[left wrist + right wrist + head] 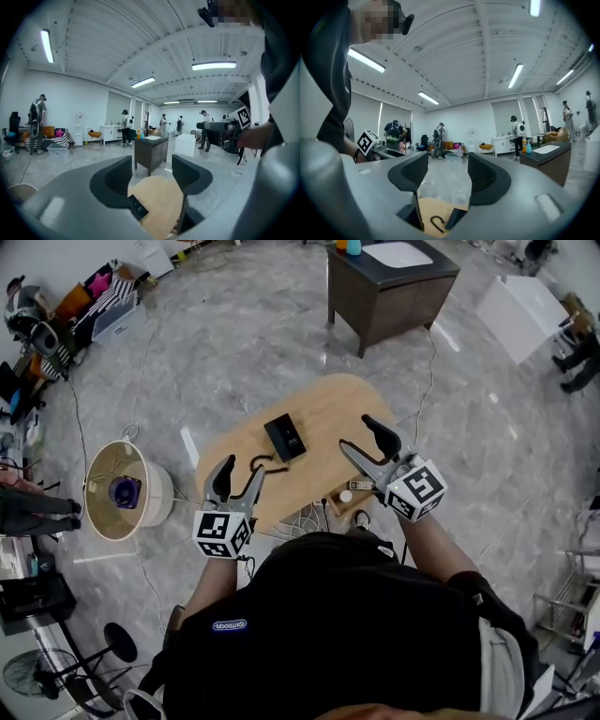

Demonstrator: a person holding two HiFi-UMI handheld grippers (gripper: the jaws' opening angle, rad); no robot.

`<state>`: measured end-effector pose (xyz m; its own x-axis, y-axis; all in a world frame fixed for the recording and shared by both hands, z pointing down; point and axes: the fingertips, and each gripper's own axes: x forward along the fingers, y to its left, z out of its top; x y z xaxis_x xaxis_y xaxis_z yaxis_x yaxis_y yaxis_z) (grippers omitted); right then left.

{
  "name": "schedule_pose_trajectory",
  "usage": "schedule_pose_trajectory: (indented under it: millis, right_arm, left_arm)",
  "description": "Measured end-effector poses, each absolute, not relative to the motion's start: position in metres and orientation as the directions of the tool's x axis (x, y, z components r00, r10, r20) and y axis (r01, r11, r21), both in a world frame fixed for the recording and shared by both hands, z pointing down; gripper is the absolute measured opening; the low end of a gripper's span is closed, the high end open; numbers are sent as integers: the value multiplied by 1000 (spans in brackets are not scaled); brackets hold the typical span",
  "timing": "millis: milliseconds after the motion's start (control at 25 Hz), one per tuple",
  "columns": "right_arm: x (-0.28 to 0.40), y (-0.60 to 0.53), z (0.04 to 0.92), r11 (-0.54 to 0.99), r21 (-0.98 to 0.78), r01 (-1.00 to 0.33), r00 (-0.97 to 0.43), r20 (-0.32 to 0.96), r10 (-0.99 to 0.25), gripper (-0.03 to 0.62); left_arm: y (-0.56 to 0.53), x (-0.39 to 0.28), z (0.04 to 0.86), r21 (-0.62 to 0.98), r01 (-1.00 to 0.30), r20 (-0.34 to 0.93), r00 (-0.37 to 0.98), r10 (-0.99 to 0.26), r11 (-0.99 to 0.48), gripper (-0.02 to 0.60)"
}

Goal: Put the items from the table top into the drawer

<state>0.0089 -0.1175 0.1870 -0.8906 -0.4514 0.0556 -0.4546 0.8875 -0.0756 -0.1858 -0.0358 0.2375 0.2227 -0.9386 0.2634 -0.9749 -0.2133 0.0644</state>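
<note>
From above, a small light wooden table (323,409) carries a flat black box (285,438) and a short curved black cord (263,463). Both grippers hover high over its near edge, pointing out into the room. My left gripper (236,474) is open with nothing between its jaws; its own view has the black box (138,207) low between them, far below on the table (161,206). My right gripper (367,437) is also open and empty. Under it lie the cord (435,224) and a corner of the box (454,216). An open drawer (351,497) with small items shows at the table's near side.
A dark cabinet (389,287) stands beyond the table, with a white box (525,313) to its right. A round cream lampshade (122,491) lies on the floor at the left. Cables (302,517) trail under the table. Several people stand far off in the room.
</note>
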Motion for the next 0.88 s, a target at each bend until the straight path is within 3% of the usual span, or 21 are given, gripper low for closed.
schedule_pose_trajectory:
  millis: [160, 360, 480, 680, 880]
  right_arm:
    - [-17, -103, 142, 944, -90, -318, -944, -57, -324, 272]
    - [-41, -81, 107, 978, -53, -202, -965, -158, -208, 189]
    - [-57, -67, 100, 987, -24, -156, -972, -176, -158, 156]
    - [-80, -52, 97, 993, -40, -109, -973, -201, -115, 38]
    - [-88, -39, 95, 996, -16, -91, -978, -186, -92, 37]
  left_arm:
    - [-22, -182, 188, 73, -979, 169, 201, -965, -191, 270]
    - [7, -189, 158, 85, -986, 112, 152, -982, -143, 236]
    - [25, -197, 152, 78, -991, 103, 117, -988, -109, 204]
    - [44, -208, 148, 79, -994, 89, 87, -992, -80, 183]
    - [50, -206, 129, 63, -993, 46, 100, -994, -97, 103]
